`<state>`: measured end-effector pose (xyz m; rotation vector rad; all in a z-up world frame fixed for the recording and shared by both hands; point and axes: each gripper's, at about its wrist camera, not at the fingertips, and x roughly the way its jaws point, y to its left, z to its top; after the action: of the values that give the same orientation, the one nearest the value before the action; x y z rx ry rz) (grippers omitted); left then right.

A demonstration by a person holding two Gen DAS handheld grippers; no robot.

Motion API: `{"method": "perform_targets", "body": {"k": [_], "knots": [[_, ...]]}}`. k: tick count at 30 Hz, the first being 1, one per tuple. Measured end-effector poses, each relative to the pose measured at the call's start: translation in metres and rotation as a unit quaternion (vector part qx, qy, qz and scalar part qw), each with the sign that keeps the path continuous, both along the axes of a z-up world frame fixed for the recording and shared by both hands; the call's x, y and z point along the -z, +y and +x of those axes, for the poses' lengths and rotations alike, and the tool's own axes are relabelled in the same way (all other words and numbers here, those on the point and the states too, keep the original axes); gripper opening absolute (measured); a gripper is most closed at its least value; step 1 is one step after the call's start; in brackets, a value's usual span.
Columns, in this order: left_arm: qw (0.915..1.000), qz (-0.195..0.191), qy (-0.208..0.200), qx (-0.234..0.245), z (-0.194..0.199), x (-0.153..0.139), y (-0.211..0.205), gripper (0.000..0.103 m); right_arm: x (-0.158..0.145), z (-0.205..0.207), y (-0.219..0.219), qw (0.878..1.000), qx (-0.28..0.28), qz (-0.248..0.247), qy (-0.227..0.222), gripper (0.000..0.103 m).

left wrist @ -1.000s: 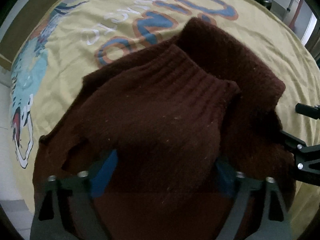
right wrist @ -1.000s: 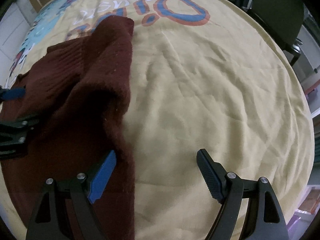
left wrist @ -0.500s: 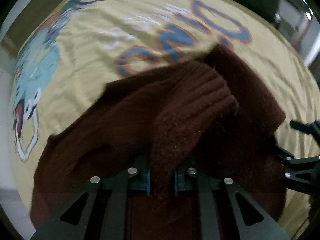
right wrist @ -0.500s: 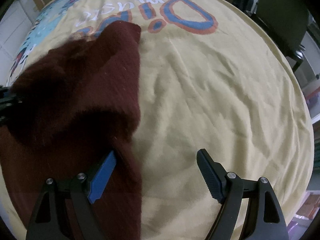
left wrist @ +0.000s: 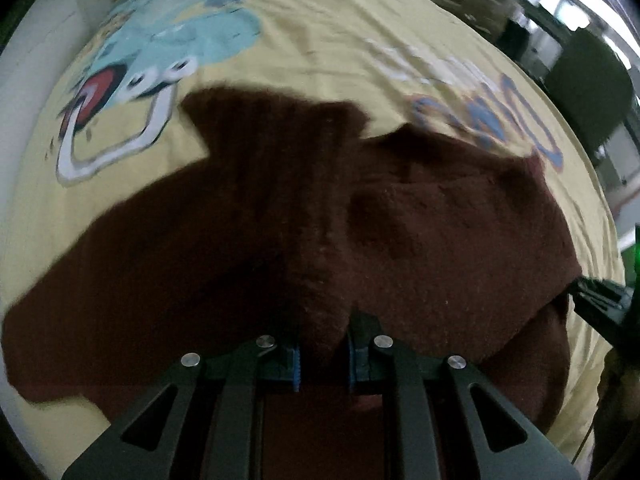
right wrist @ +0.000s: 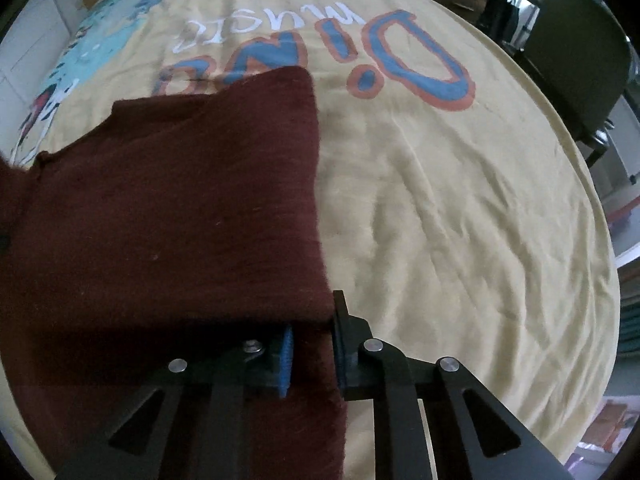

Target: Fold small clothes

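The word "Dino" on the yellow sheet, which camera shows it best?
The right wrist view. There the big orange-and-blue word is sharp, and only its far end hides behind the dark red sweater. In the left wrist view the word is blurry, squeezed at the edge, and partly covered by the sweater.

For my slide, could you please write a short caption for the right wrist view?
Right gripper shut on the edge of a maroon sweater lying on a yellow dinosaur-print sheet.

Yellow dinosaur-print sheet (right wrist: 460, 208) — dark maroon sweater (right wrist: 180, 208) on it
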<state>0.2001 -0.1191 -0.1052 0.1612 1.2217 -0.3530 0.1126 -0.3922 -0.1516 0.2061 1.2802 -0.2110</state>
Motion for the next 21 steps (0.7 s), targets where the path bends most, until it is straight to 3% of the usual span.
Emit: {"method": "perform_targets", "body": {"k": [2,8,13,17,21], "knots": [[0.9994,-0.022,0.009,-0.027,-0.003,0.003,0.016,0.013,0.003,-0.001,0.003,1.000,-0.004,0.003,0.004,0.016],[0.9962,-0.037,0.038,-0.069,-0.016,0.023,0.054,0.013,0.012,-0.003,0.018,1.000,-0.024,0.005,0.019,0.016],[0.9877,-0.091,0.064,-0.110,-0.011,0.033,0.077,0.021,0.012,-0.003,0.019,1.000,-0.023,0.014,0.016,0.016],[0.9886,-0.077,0.065,-0.112,-0.013,0.034,0.089,0.024,0.013,-0.004,0.013,0.999,-0.019,0.024,0.011,0.018],[0.9864,-0.078,0.079,-0.121,-0.016,0.034,0.108,0.037,0.011,-0.011,0.013,1.000,-0.013,0.017,0.008,0.027]]}}
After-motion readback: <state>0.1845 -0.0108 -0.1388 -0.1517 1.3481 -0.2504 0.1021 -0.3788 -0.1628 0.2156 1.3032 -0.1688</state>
